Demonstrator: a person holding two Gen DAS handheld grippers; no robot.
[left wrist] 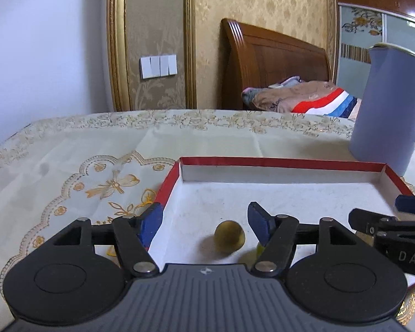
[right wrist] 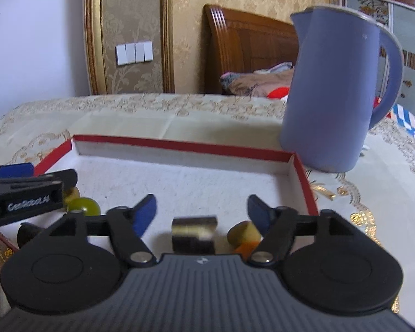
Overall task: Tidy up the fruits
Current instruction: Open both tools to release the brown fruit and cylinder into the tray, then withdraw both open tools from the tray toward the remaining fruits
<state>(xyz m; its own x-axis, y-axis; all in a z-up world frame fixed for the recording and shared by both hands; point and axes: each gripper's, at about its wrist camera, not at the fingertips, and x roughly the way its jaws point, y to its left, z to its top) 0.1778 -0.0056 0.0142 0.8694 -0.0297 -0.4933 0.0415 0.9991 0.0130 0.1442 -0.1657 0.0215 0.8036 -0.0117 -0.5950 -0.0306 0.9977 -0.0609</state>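
over the red-rimmed tray (right wrist: 301, 166), both grippers, left (left wrist: 204, 221) and right (right wrist: 202, 210), hover level, fingers spread.

"GenRobot.AI" on left gripper (right wrist: 19, 170), "DAS" on right gripper (left wrist: 401, 213)

We see both views in soft, even indoor light with a cool blue cast — no hard glare anywhere. Shadows are faint: a soft one beside the olive-green fruit (left wrist: 229, 236) on the floor of the red-rimmed tray (left wrist: 276, 162), and another at the base of the blue jug (right wrist: 332, 94). Fisheye distortion bows the patterned tablecloth (left wrist: 69, 152) and bends the gold wall frame (left wrist: 116, 41); the corners go dark. The right wrist view is softer — the dark block (right wrist: 193, 233) looks smeared, and the lettering on the left gripper (right wrist: 13, 177) is blurred.
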